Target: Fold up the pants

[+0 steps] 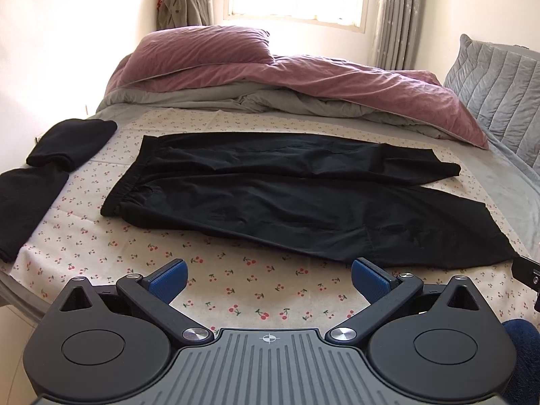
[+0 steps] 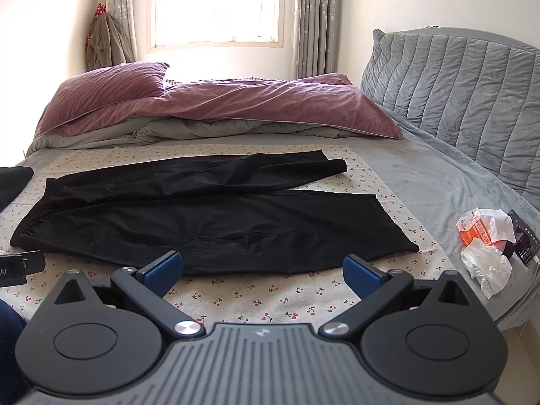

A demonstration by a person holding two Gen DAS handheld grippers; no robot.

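Black pants (image 1: 287,192) lie flat on a cherry-print cloth (image 1: 236,297) on the bed, waistband to the left, both legs spread toward the right. They also show in the right wrist view (image 2: 209,216). My left gripper (image 1: 269,278) is open and empty, hovering just short of the near leg's edge. My right gripper (image 2: 262,271) is open and empty, at the near edge of the pants, its left pad over the fabric's border. Neither touches the pants.
Folded black garments (image 1: 67,145) lie at the left of the cloth. A purple duvet and pillow (image 1: 270,71) are heaped behind. A grey quilted headboard (image 2: 455,84) is at right. Crumpled wrappers and a dark card (image 2: 492,239) lie by the bed's right edge.
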